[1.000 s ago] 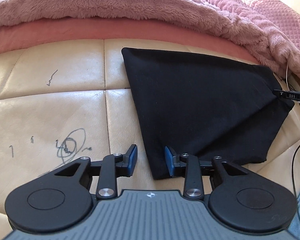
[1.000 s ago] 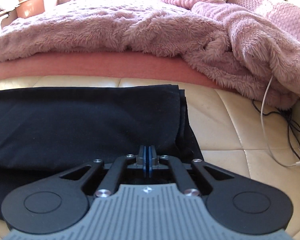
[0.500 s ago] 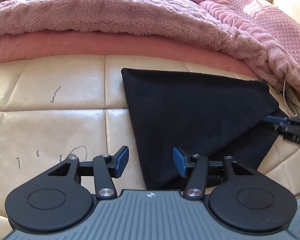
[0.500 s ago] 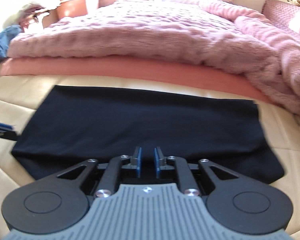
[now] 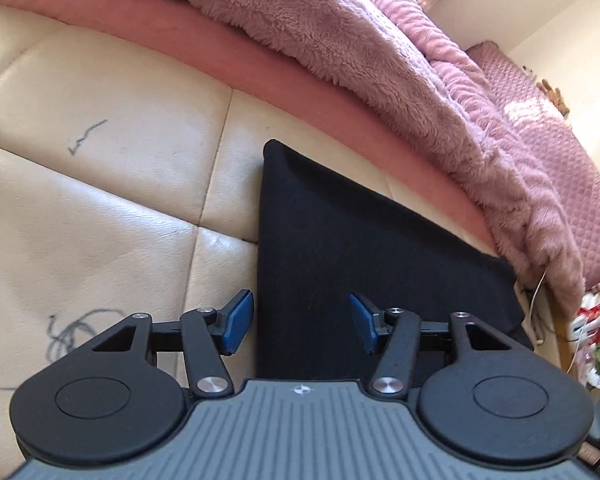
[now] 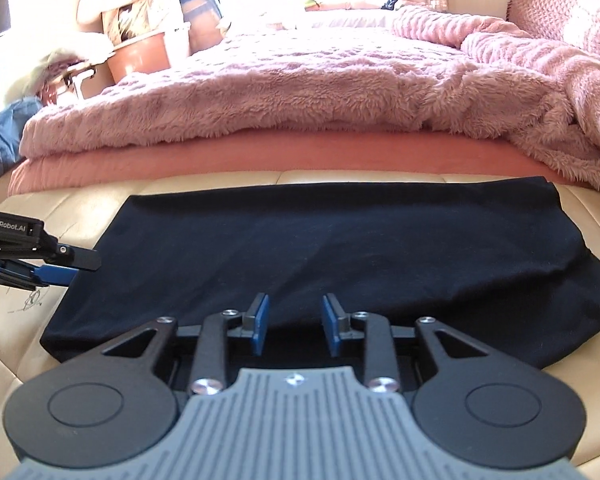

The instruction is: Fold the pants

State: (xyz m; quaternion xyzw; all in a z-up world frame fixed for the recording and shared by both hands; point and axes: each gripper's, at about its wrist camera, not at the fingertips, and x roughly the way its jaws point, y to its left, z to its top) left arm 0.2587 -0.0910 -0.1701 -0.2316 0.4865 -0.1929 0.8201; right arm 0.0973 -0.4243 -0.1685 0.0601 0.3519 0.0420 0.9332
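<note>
The black pants lie folded flat in a wide rectangle on the cream padded surface. My left gripper hovers open over their left near corner, with the cloth's left edge running between the spread blue pads and neither pad touching it. In the right wrist view the pants stretch across the middle. My right gripper sits over their near edge with its jaws opening. Cloth lies below the gap and the pads do not press on it. The left gripper shows at the pants' left end.
A fluffy pink blanket and a pink mattress edge rise just behind the pants. Pen scribbles mark the cream padding. White cables hang at the right. A terracotta tub and piled clothes stand at the far left.
The right gripper, shut on a bunched fold of the pants a second ago, has let go and swung leftward; the pants now lie flat. The left gripper widened, rolled and shifted.
</note>
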